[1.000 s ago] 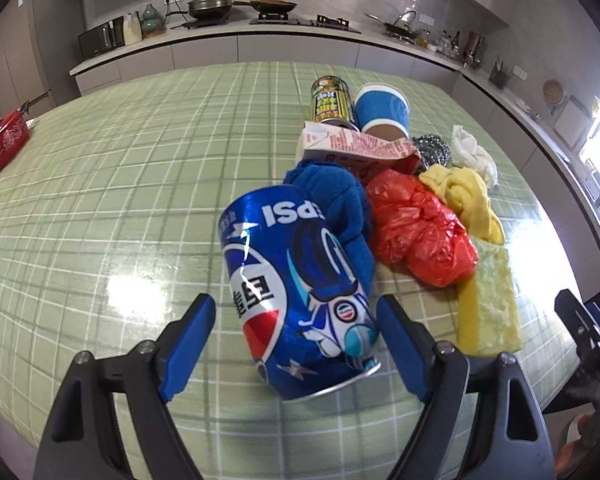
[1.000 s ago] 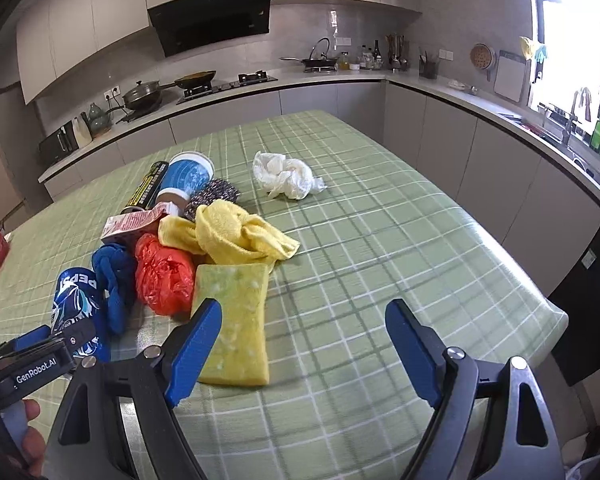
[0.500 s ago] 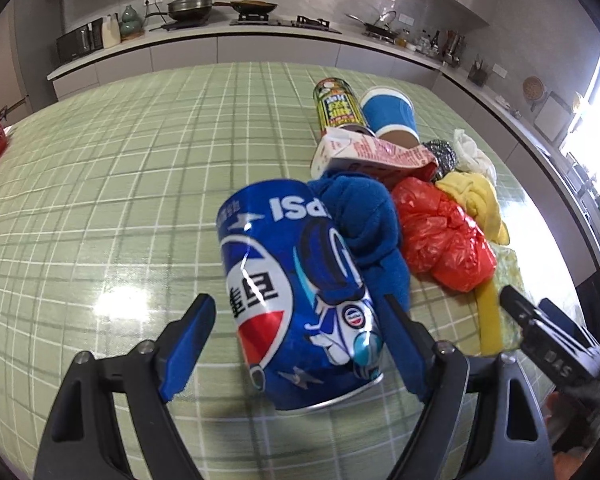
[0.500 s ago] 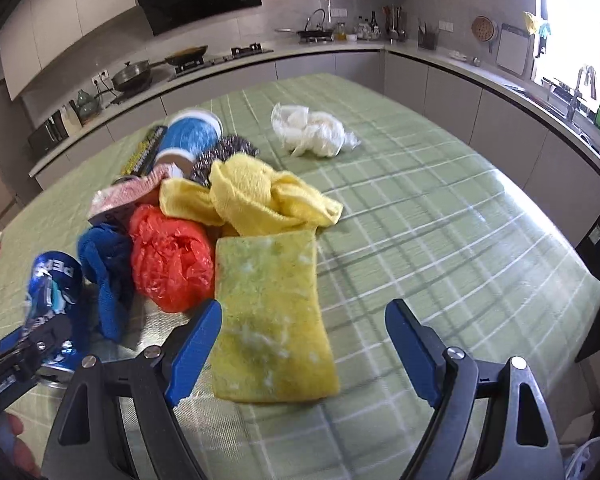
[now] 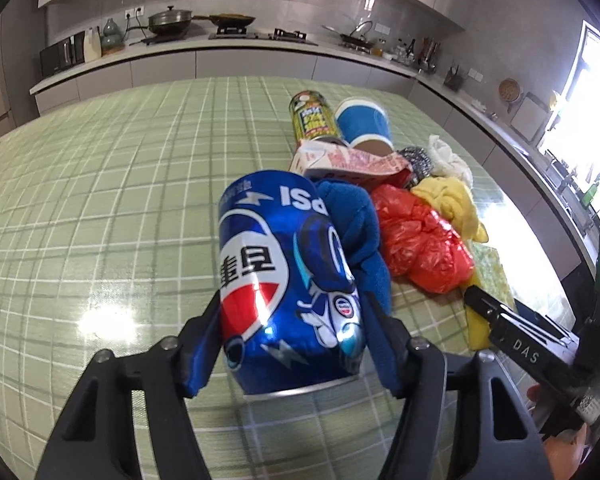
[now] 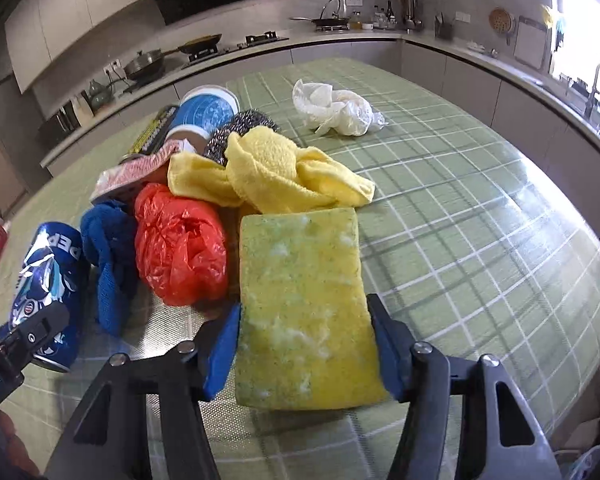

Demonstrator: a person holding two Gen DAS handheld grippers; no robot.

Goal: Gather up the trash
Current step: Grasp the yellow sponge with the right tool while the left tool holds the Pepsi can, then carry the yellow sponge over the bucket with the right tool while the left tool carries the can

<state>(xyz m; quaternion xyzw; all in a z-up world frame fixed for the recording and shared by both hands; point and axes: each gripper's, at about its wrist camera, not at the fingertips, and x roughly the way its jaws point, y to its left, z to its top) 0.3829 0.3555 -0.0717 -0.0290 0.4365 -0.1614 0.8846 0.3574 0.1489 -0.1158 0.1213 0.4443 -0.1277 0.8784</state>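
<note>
- Fingers [image 5: 204, 352] of left gripper [image 5: 290, 344]: closed against both sides of Pepsi can [image 5: 284, 276], near its base rim; can lying on its side on tabletop [image 5: 100, 184], not visibly lifted.
- Fingers [image 6: 220, 356] of right gripper [image 6: 306, 350]: closed against both long edges of yellow sponge [image 6: 304, 300], at its near end; far end of sponge appears to rest on tabletop.
- Landmark: red plastic bag [image 6: 178, 248]. Pepsi can to its left beyond blue cloth [image 6: 108, 256]; sponge touching or just beside its right; yellow towel [image 6: 268, 172] just behind; steel scourer [image 6: 240, 126], paper cup [image 6: 208, 114], flattened carton [image 6: 136, 172] and yellow spray can [image 5: 312, 120] further behind; white crumpled tissue [image 6: 336, 110] behind and well to the right, apart from pile.
- Risk, can: smooth round wall, grip low near rim; likely to rotate or slide out on lifting.
- Risk, can: blue cloth pressing its right side; likely to drag along and scatter pile.
- Risk, sponge: soft body, held at one end only; likely to sag, bend or pull free.
- Risk, both: grippers near each other; collision possible if lifted toward one another.
</note>
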